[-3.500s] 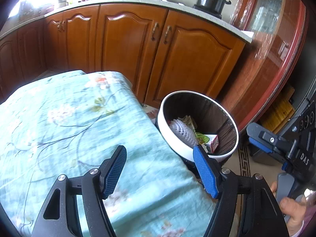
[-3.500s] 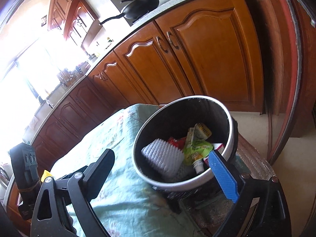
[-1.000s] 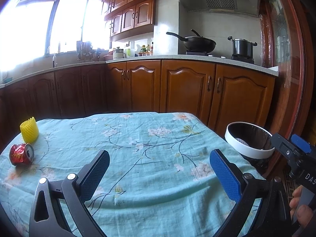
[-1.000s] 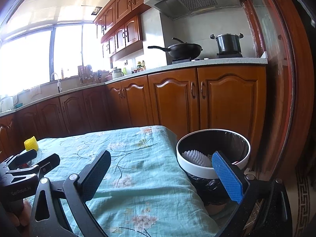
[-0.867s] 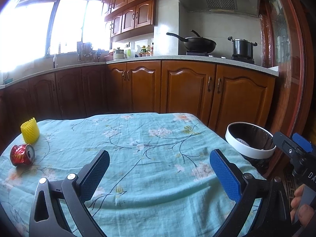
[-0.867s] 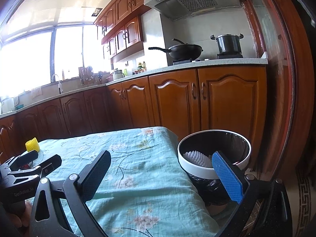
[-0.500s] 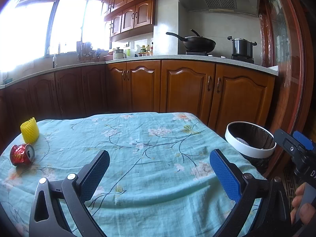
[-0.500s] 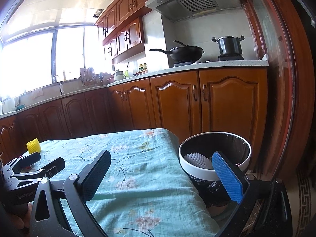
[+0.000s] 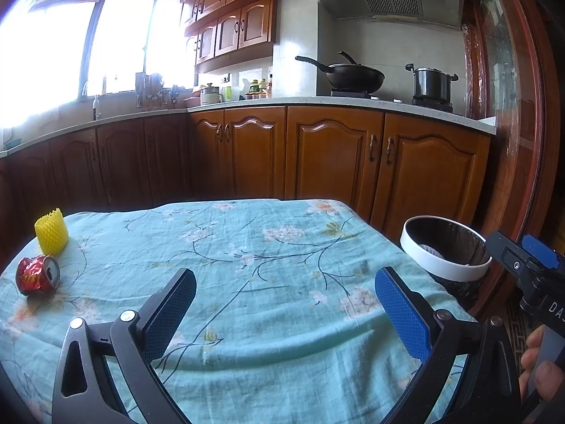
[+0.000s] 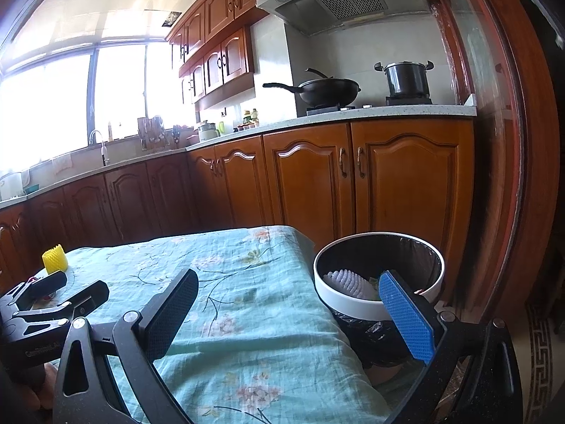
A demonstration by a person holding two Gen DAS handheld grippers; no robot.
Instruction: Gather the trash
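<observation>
A crushed red can (image 9: 37, 275) lies on the table's left side, with a yellow foam fruit net (image 9: 51, 231) standing just behind it; the net also shows in the right wrist view (image 10: 55, 257). A white-rimmed trash bin (image 9: 445, 251) stands off the table's right edge and holds a white foam net (image 10: 344, 278) and other trash. My left gripper (image 9: 286, 309) is open and empty over the near middle of the table. My right gripper (image 10: 287, 305) is open and empty between the table's right edge and the bin (image 10: 379, 268).
The table has a teal floral cloth (image 9: 247, 247). Wooden kitchen cabinets (image 9: 317, 155) run behind it, with a wok (image 9: 349, 75) and a pot (image 9: 431, 84) on the counter. A wooden door frame (image 10: 508, 141) stands right of the bin.
Both grippers lifted away from the bin and levelled out over the table 3.5 s ago. In the last second they have barely moved; both stay open.
</observation>
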